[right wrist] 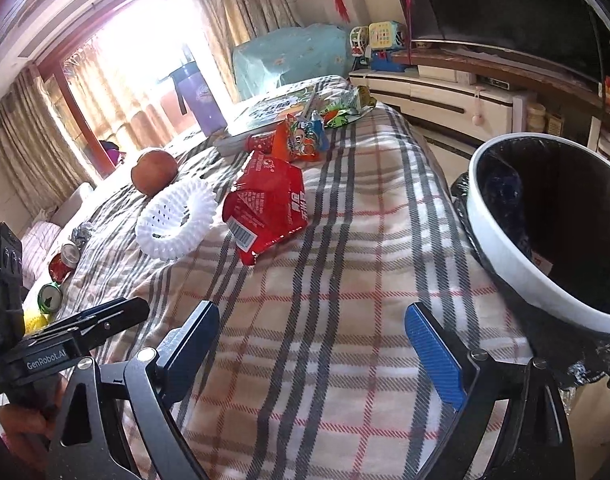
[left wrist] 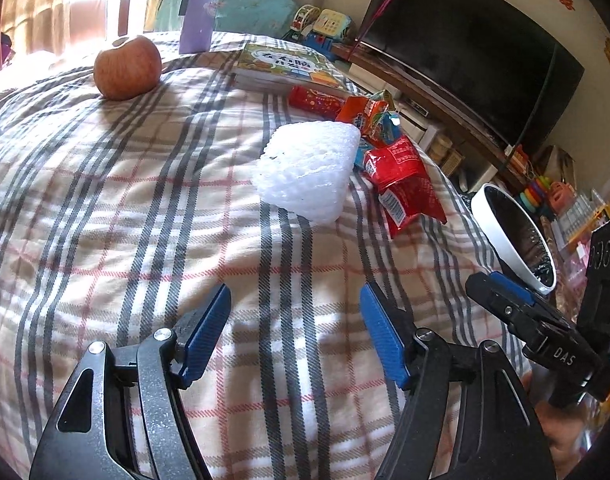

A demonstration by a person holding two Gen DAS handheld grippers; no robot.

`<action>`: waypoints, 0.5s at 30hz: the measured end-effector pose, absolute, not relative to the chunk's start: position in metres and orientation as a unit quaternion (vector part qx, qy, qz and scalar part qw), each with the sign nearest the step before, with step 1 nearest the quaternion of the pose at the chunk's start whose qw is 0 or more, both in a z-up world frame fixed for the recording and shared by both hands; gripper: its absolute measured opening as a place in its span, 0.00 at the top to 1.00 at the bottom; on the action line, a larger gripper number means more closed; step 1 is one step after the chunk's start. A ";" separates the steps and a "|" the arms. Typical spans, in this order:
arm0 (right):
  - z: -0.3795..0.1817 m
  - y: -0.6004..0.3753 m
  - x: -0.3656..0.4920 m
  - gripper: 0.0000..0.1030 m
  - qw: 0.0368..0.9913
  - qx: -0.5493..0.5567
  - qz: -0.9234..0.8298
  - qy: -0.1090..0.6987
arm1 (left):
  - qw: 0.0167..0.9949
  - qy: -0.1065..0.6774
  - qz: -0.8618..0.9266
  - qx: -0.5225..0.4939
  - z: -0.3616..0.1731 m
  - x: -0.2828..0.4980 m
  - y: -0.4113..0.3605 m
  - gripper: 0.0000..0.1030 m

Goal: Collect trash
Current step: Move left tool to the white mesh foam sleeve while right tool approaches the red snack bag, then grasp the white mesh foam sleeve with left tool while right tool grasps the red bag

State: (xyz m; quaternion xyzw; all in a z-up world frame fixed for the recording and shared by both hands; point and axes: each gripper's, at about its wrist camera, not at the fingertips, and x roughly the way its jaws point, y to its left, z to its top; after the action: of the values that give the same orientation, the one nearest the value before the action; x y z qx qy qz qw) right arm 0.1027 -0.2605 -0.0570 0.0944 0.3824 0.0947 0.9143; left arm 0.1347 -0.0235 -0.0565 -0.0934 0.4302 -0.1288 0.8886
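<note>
A white foam fruit net point(left wrist: 309, 168) point(right wrist: 177, 222) lies on the plaid cloth. A red snack wrapper point(left wrist: 405, 184) point(right wrist: 267, 206) lies beside it, and an orange-blue wrapper point(left wrist: 375, 118) point(right wrist: 301, 140), a green wrapper point(right wrist: 345, 106) and a red tube point(left wrist: 315, 100) point(right wrist: 261, 142) lie behind. A white trash bin with a black liner point(left wrist: 513, 236) point(right wrist: 545, 232) stands at the right edge. My left gripper point(left wrist: 297, 328) is open and empty, short of the foam net. My right gripper point(right wrist: 317, 340) is open and empty, next to the bin.
An apple point(left wrist: 127, 68) point(right wrist: 153, 170), a purple bottle point(left wrist: 201, 8) point(right wrist: 199, 96) and a picture book point(left wrist: 289, 66) point(right wrist: 273, 110) stand at the back. Crushed cans point(right wrist: 49, 296) and foil lie at the left edge. A TV point(left wrist: 465, 40) and low cabinet stand at the right.
</note>
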 end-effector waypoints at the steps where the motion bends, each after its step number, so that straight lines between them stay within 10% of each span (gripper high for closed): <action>1: -0.057 -0.260 0.105 0.08 0.912 0.099 0.100 0.384 | 0.888 0.431 -0.129 -0.094 -0.057 0.136 -0.023 0.33; 15: -0.053 -0.256 0.143 0.08 0.908 0.125 0.115 0.382 | 0.893 0.423 -0.129 -0.086 -0.046 0.171 -0.026 0.33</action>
State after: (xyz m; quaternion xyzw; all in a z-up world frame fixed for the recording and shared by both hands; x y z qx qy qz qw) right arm 0.1431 -0.2557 -0.0534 0.1249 0.3824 0.1149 0.9083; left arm 0.1705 -0.0255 -0.0464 -0.0863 0.4232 -0.1289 0.8927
